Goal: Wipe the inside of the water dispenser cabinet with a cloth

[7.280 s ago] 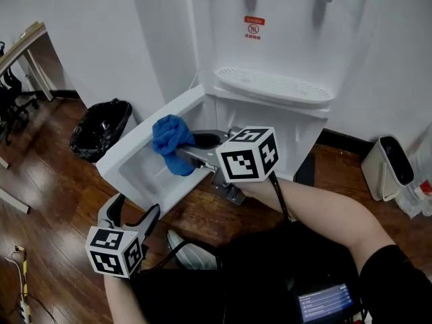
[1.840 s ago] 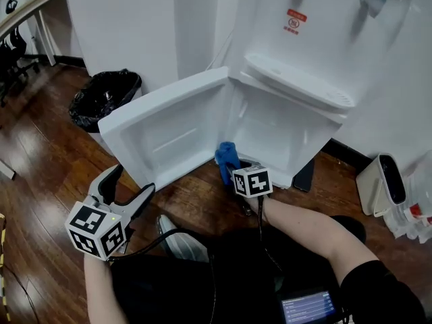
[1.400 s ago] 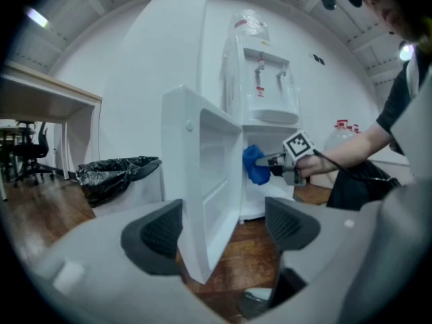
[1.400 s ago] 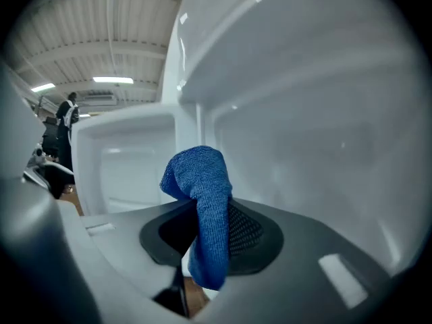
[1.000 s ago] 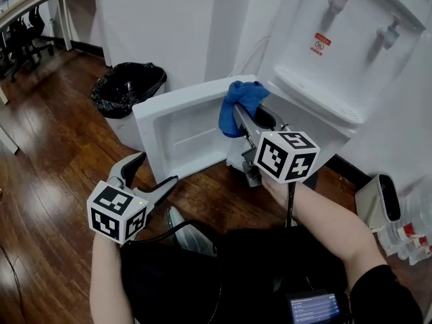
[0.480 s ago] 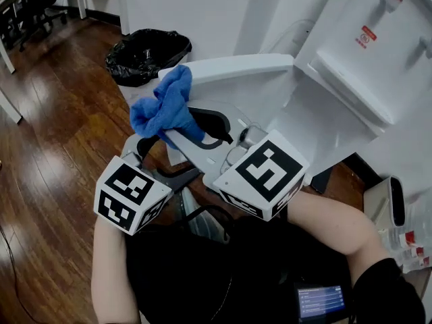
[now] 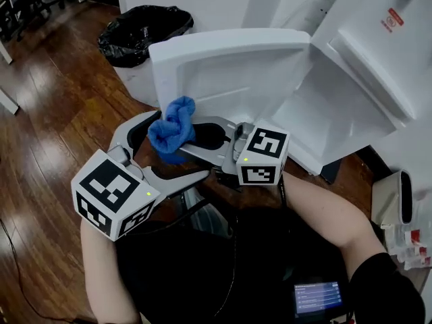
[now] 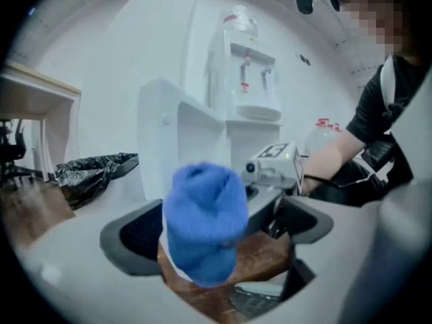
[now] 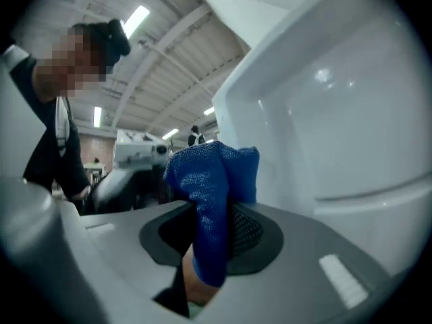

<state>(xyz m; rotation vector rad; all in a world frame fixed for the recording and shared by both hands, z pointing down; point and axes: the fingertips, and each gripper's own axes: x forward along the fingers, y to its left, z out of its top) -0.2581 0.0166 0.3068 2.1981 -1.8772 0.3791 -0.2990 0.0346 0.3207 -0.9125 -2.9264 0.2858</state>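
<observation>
Cloth (image 7: 173, 127) has moved between left gripper's (image 7: 179, 146) opening jaws.

black bin bag (image 7: 144, 25), wooden floor (image 7: 40, 120)

Lower left of the head view, there's the left gripper (image 7: 181, 147): pale grey curved jaws with dark pads, backed by a white cube (image 7: 111, 201) printed with bold black squares, a green light glowing on one face. At centre, the right gripper (image 7: 192, 139) has a matching cube (image 7: 263, 155), also lit green, and a thin black cable (image 7: 281, 193) trailing off it. Black top (image 7: 202, 268), short black sleeve (image 7: 385, 282) lower right, and a small lit screen (image 7: 317, 297), possibly chest-worn.
</observation>
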